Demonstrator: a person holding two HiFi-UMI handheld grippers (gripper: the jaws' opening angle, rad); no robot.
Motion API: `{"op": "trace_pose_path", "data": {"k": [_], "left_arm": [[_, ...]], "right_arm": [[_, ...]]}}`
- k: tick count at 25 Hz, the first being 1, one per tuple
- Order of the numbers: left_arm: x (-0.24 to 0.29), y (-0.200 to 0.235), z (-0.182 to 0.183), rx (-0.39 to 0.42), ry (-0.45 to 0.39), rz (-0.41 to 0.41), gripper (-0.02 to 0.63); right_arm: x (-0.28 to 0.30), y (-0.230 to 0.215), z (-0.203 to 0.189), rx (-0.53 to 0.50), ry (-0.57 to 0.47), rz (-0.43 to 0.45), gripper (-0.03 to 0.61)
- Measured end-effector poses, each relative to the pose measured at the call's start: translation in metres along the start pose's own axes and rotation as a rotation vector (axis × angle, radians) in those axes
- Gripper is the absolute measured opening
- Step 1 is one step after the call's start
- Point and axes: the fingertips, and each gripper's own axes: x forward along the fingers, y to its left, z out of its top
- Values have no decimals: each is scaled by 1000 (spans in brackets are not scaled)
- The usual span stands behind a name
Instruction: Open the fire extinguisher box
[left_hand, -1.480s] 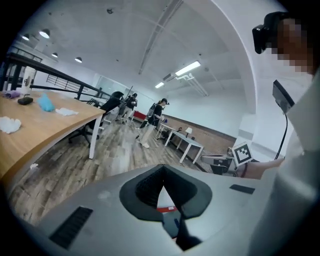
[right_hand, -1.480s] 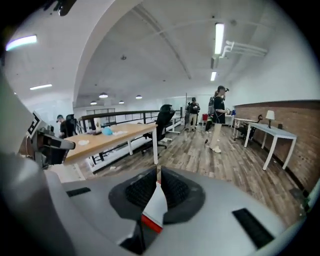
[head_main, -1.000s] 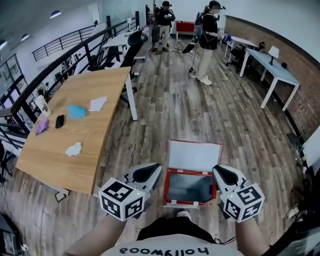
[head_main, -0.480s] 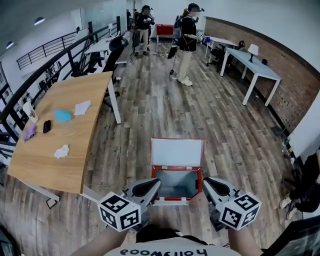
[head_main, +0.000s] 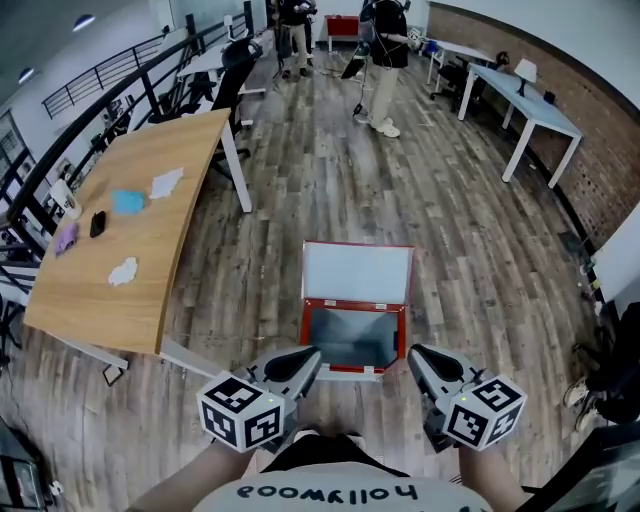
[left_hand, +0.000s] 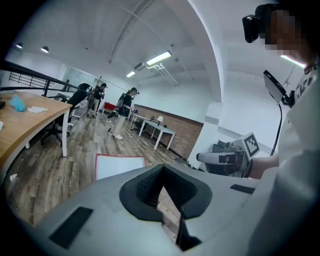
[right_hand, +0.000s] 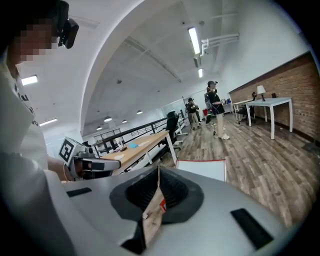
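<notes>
The red fire extinguisher box (head_main: 305, 335) lies on the wood floor with its grey inside showing. Its white lid (head_main: 358, 272) is folded back flat on the far side. Both grippers hover near my body, just short of the box's near corners. My left gripper (head_main: 305, 358) is shut with nothing in it. My right gripper (head_main: 420, 355) is also shut and holds nothing; its jaws have just closed a little further. In the left gripper view the lid (left_hand: 119, 165) shows past the jaws and the right gripper (left_hand: 220, 157) is at the right. The right gripper view also shows the lid (right_hand: 201, 169).
A long wooden table (head_main: 130, 230) with small items stands at the left, with a black railing behind it. White desks (head_main: 530, 110) line the brick wall at the right. Two or three people (head_main: 385, 60) stand at the far end of the room.
Both grippers have drawn back toward my body: they flanked the box's sides before and now sit at its near corners. The box lid has stayed folded back.
</notes>
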Motion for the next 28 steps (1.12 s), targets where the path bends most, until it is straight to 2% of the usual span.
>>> {"op": "trace_pose_path", "data": {"k": [5,9,14,28], "left_arm": [[-2,5,4,-12,-1,35,6],[-1,3,6,-7,3,49,6],[-2,6,8,-7,1,54,6],[1,7,11,-11,1,42,6]], "right_arm": [[9,1,7,-43,-11,37,9],[9,-3,10,-30,-17,52,9],[11,-2,9,-72,-6,44,9],[15,-8,5,-63,14,15,9]]}}
